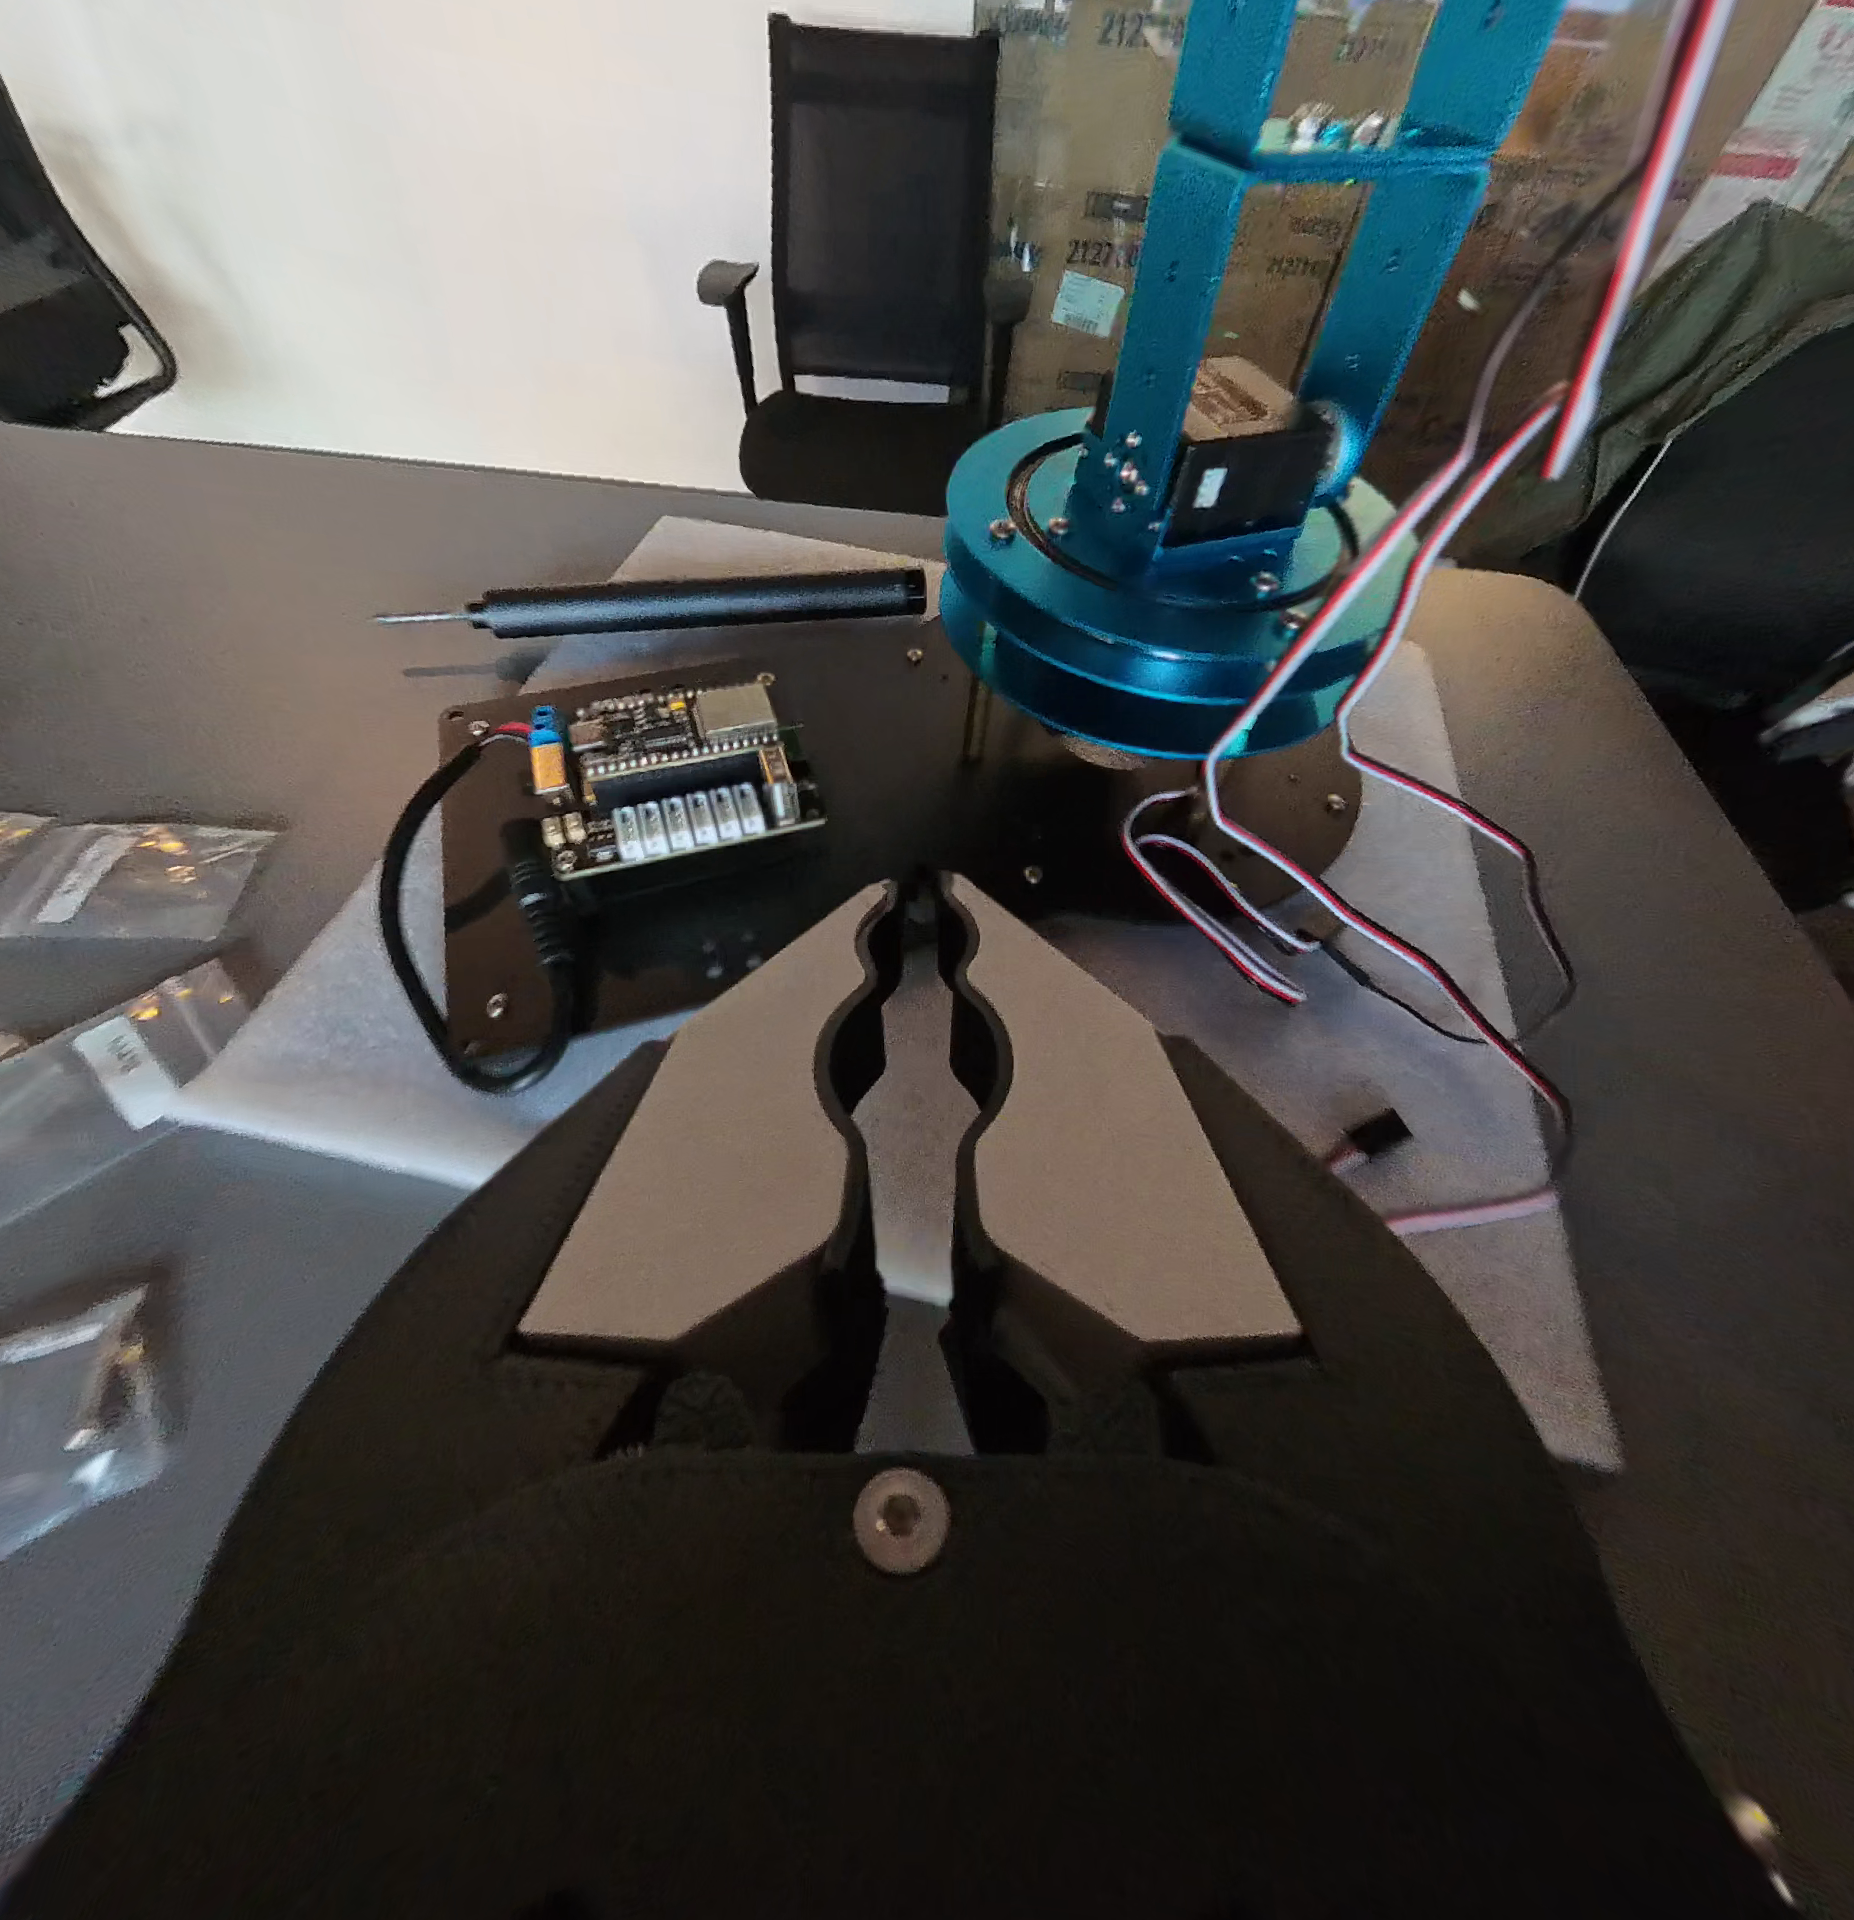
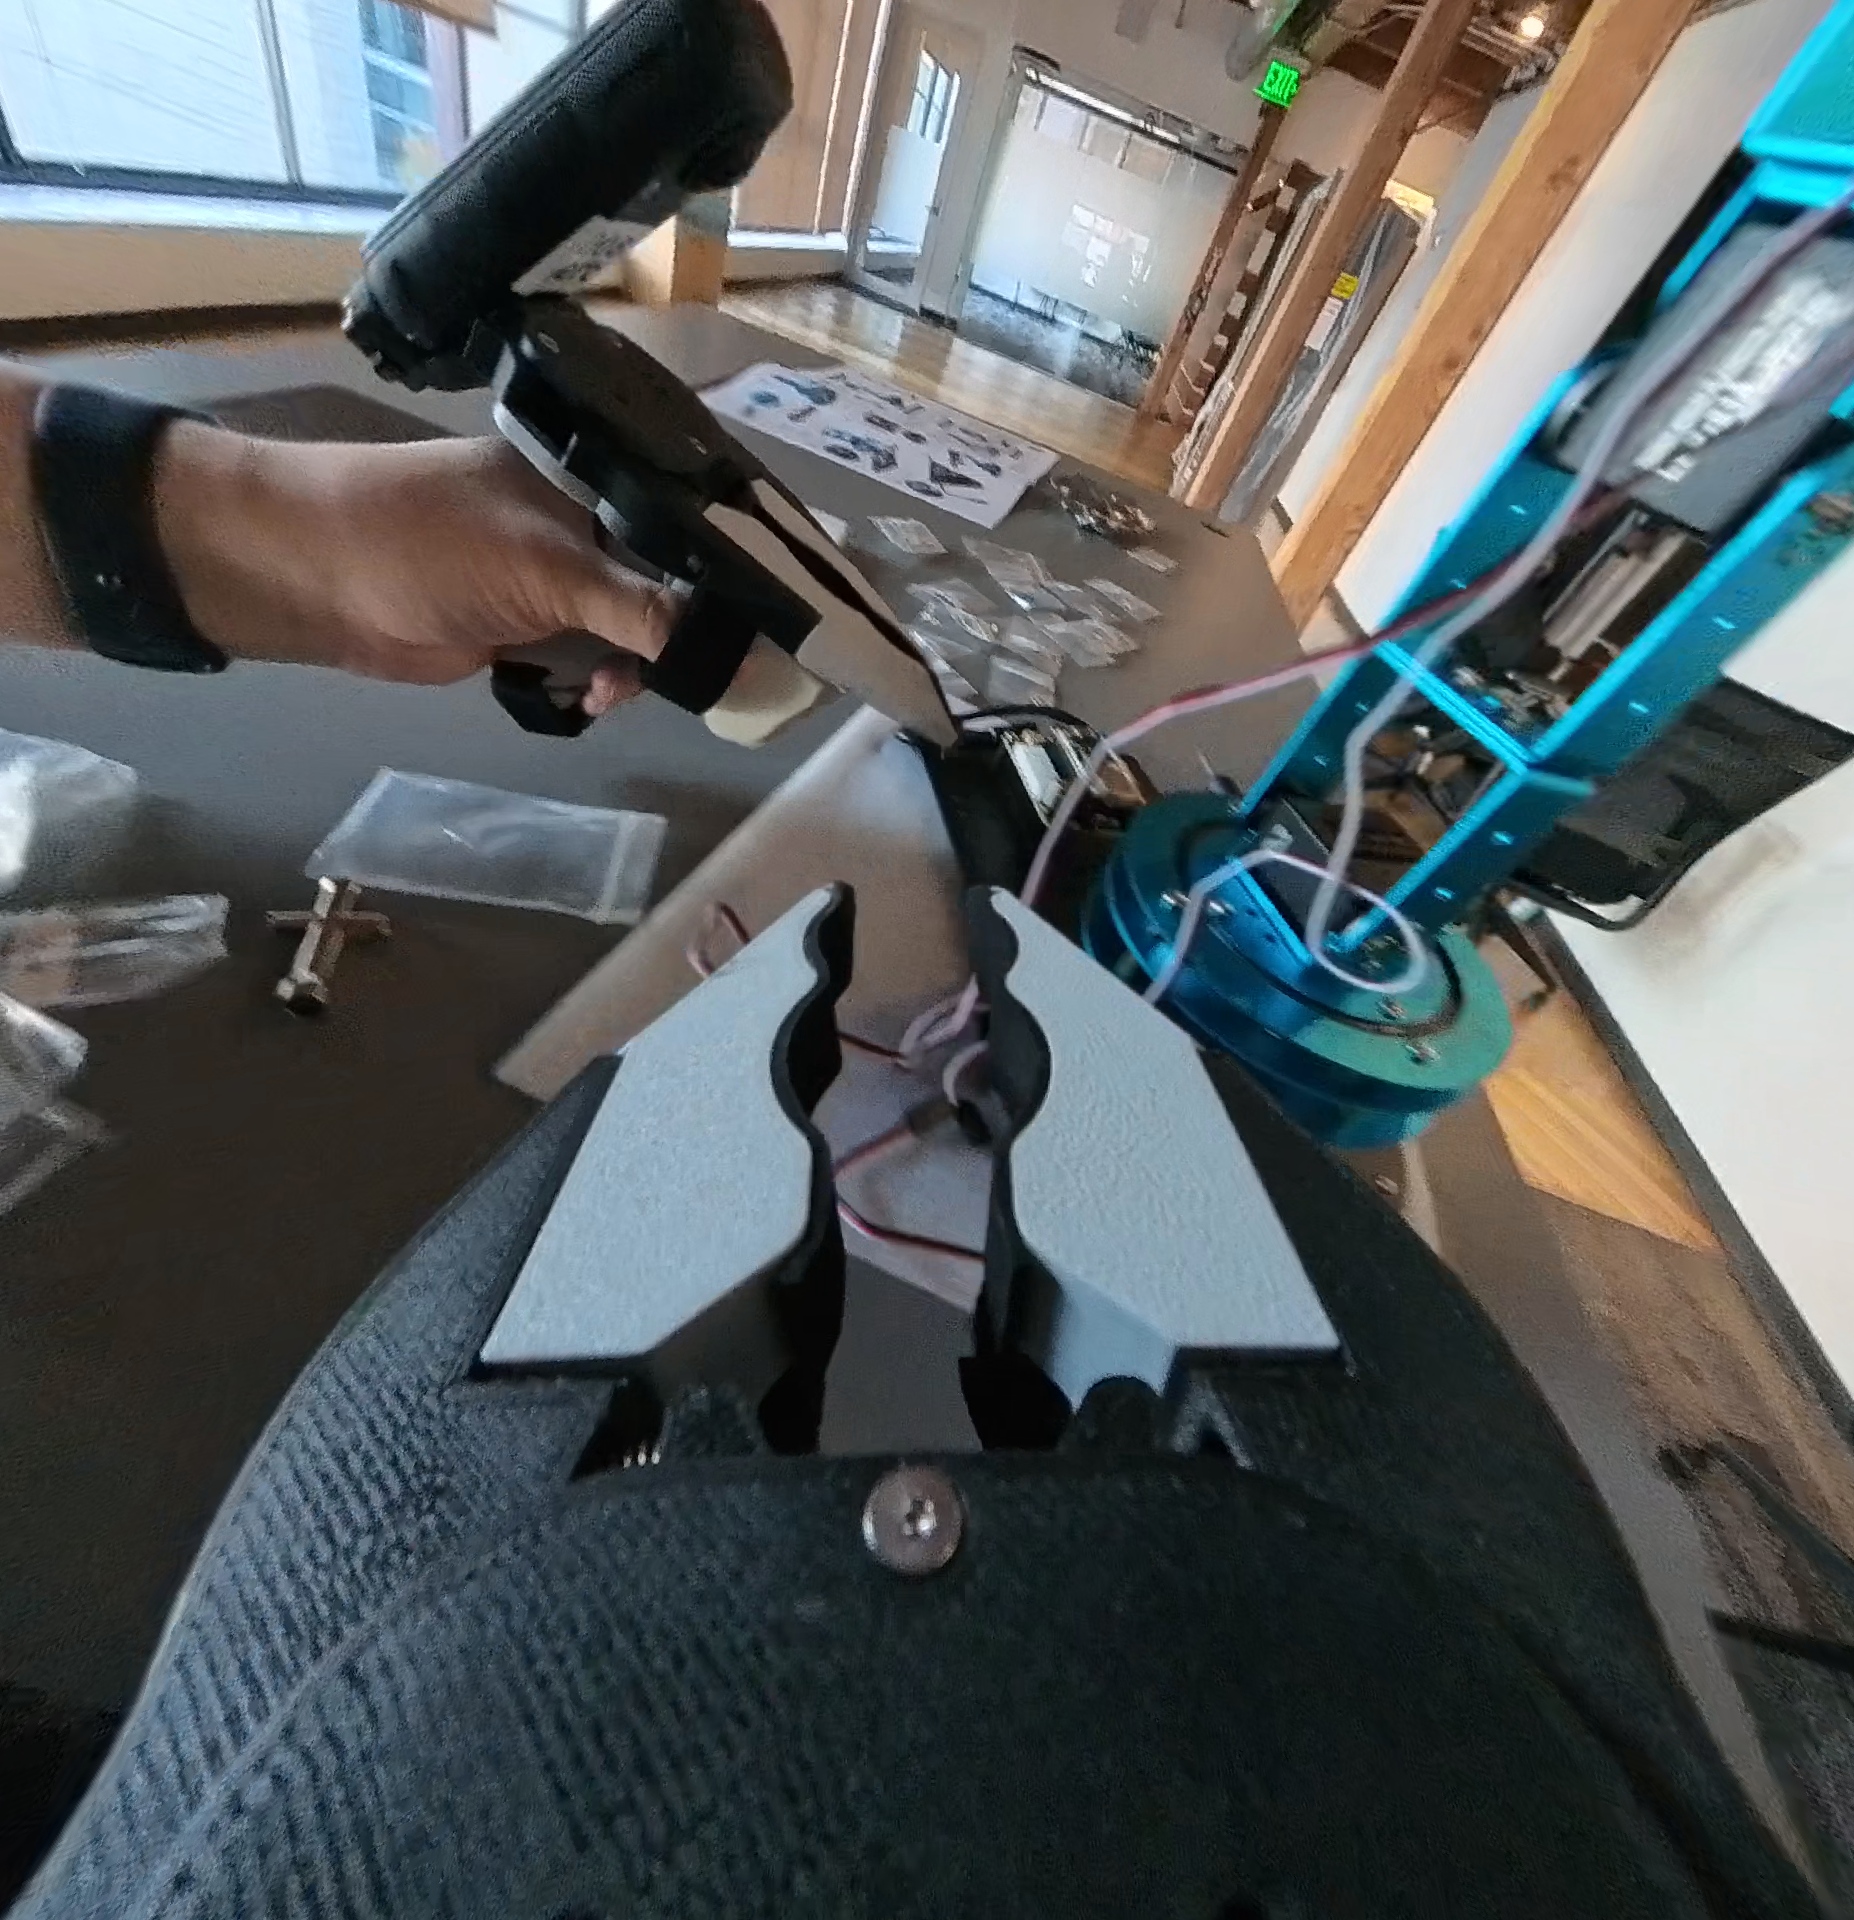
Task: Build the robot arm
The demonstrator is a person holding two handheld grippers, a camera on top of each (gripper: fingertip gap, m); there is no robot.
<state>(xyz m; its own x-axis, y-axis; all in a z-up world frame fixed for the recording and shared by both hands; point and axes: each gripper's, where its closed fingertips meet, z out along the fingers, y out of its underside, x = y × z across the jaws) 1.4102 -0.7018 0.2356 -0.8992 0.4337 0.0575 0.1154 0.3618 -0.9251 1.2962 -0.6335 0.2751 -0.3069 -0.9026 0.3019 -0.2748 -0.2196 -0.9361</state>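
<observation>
My left gripper (image 1: 919, 891) has its jaws pressed together at the near edge of a black base plate (image 1: 881, 727); it looks shut on that edge. The plate carries a circuit board (image 1: 684, 774) and a blue robot arm on a round turntable (image 1: 1141, 623). In the right wrist view a hand (image 2: 383, 561) holds the left gripper (image 2: 928, 717) at the plate's corner. My right gripper (image 2: 912, 904) is open and hovers over loose red, white and black servo wires (image 2: 902, 1226), just left of the blue turntable (image 2: 1297, 997). I cannot tell whether it touches them.
A black screwdriver (image 1: 694, 603) lies behind the board. The plate rests on a white foam sheet (image 1: 331, 1039). Small plastic bags (image 1: 102, 883) lie to the left. A metal cross wrench (image 2: 325, 935), a clear bag (image 2: 487, 842), a printed sheet (image 2: 881, 436) and an office chair (image 1: 871, 260) are around. My hands' fingertips stand some 15 centimetres from each other. My left gripper is the nearer one to the black screwdriver (image 1: 694, 603): about 20 centimetres, against 30 centimetres.
</observation>
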